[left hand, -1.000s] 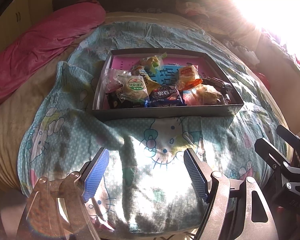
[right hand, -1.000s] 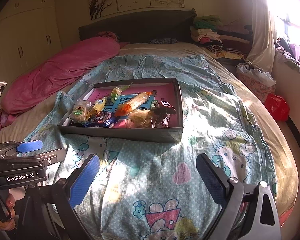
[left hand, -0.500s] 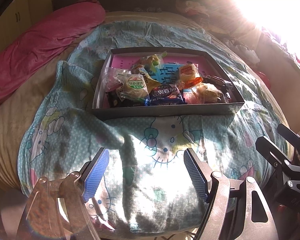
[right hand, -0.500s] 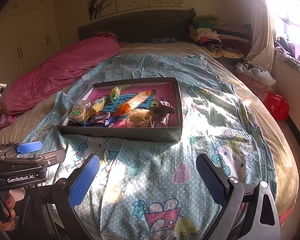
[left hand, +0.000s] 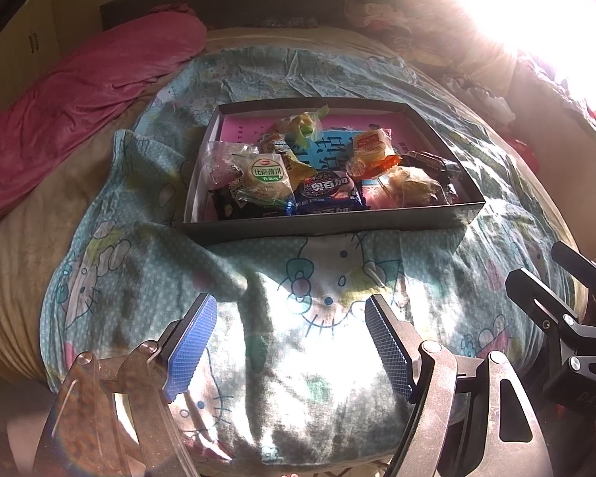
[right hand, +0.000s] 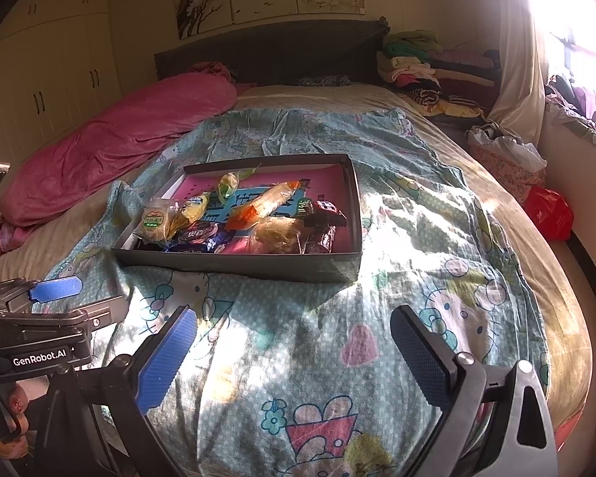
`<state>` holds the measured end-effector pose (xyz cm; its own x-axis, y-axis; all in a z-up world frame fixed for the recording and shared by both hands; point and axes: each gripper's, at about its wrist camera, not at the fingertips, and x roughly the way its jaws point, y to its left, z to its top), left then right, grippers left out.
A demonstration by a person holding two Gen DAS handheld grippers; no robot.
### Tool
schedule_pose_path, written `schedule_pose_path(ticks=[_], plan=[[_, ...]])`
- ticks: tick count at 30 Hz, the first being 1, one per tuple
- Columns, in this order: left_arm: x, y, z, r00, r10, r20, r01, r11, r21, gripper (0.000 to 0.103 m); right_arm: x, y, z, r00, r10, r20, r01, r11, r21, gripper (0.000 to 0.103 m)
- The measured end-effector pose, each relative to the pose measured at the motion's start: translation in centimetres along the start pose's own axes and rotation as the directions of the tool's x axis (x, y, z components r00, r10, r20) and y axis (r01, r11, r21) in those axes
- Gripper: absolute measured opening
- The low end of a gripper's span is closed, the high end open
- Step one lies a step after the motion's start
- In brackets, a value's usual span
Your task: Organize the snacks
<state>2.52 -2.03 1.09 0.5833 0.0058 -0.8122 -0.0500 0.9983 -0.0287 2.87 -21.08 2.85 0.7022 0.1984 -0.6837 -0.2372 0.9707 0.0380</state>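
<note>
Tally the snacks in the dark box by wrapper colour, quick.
Blue wrapper: 1
Yellow wrapper: 1
Orange-ended clear wrapper: 1
Green-labelled clear wrapper: 1
Green-tipped clear wrapper: 1
Plain clear wrappers: 2
Dark wrappers: 3
Total: 10 visible; overlaps may hide more.

Shallow dark box (left hand: 333, 220) sits flat on the cartoon-print sheet, open top, pink and blue printed sheet lining its floor, snacks piled loose toward the near wall. Near-left: clear-wrapped round biscuit with green label (left hand: 264, 177) on top of a black packet (left hand: 242, 208), blue cookie pack (left hand: 327, 194) just right of it. Orange-ended bread pack (right hand: 260, 206) lies diagonal mid-box, pale bun in clear wrap (right hand: 278, 234) near-right, dark brown bars (right hand: 324, 214) beside the right wall, green-tied candy (left hand: 304, 123) toward the back.
</note>
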Motion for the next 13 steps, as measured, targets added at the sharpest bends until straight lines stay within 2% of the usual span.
schedule_pose_path(ticks=[8,13], plan=[[0.9,0.7,0.3,1.000,-0.030,-0.003,0.030,0.999,-0.020,0.078,0.1,-0.6,0.5,1.000,-0.024,0.010,0.024,1.000,0.011,0.099],[2.5,4.2,1.7,1.000,-0.012,0.016,0.013,0.994,-0.110,0.078,1.1,-3.3,1.6,0.997,-0.072,0.028,0.070,0.996,0.063,0.099]])
